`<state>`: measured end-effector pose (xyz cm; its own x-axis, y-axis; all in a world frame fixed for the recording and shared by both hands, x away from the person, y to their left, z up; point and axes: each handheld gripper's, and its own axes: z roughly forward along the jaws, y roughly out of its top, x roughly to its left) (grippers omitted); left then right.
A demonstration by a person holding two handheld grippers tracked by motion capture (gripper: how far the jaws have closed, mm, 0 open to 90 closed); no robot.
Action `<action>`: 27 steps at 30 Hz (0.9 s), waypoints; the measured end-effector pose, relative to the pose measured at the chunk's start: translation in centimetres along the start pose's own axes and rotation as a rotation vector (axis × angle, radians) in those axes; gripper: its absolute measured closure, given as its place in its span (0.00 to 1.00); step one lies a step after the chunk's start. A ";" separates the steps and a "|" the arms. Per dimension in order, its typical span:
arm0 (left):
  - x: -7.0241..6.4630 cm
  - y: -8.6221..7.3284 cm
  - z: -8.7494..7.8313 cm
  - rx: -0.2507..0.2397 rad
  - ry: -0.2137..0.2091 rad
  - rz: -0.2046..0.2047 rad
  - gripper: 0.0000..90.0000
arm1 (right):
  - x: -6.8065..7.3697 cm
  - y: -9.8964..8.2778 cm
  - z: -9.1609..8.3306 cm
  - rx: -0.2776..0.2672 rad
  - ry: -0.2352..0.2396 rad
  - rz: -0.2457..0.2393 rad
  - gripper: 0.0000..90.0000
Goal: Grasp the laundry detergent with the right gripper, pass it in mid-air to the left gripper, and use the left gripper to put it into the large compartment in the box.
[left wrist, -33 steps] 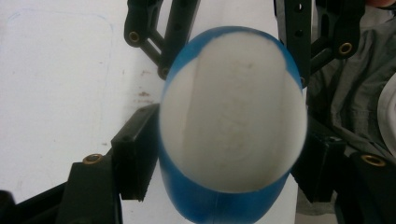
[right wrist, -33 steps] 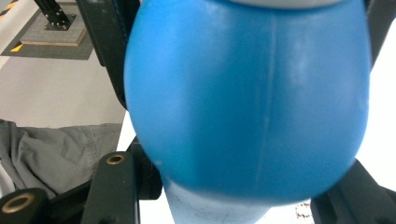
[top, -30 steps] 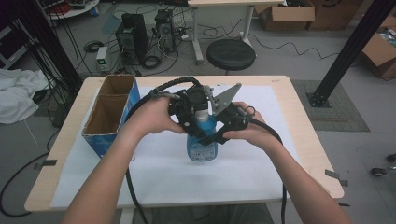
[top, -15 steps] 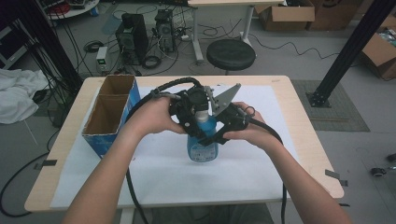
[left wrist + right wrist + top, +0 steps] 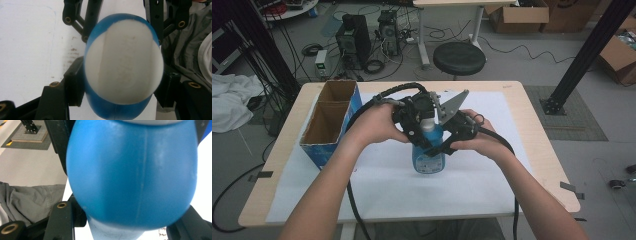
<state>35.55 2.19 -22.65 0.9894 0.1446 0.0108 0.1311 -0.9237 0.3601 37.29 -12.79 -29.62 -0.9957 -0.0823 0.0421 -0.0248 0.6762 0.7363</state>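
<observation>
blue bottle (image 5: 428, 154) – both hand-held grippers clamped, upright

A blue plastic spray bottle (image 5: 428, 155) stands upright near the middle of the white sheet (image 5: 492, 175) that covers most of the pale wooden table (image 5: 542, 150), with the left gripper (image 5: 416, 120) against its left side and the right gripper (image 5: 451, 131) against its right side. An open brown cardboard box with two compartments (image 5: 328, 122) stands at the table's left edge, toward the far left corner, well apart from the bottle. On the floor behind the table's far edge stands a round black stool (image 5: 459, 57).
</observation>
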 end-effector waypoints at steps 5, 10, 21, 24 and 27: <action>0.0 0.1 0.0 0.015 -0.008 -0.011 0.43 | -0.1 0.1 0.1 0.009 0.013 0.001 0.51; -0.1 0.0 -0.3 0.003 -0.005 -0.016 0.43 | -0.1 0.2 0.0 0.004 0.018 0.005 0.50; 0.4 -0.7 -1.2 0.022 0.021 -0.083 0.43 | 0.0 0.1 -0.1 -0.015 -0.019 0.016 0.31; 0.5 -0.8 -1.6 0.028 0.031 -0.099 0.43 | -0.1 -0.1 -0.2 0.002 -0.032 0.025 0.30; 0.8 -1.1 -2.4 0.045 0.049 -0.140 0.43 | -0.3 -0.6 -0.7 0.015 -0.052 0.048 0.29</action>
<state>36.05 4.12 -20.82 0.9570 0.2898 0.0096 0.2718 -0.9079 0.3190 37.68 -13.69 -29.64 -0.9991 -0.0116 0.0417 0.0222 0.6895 0.7239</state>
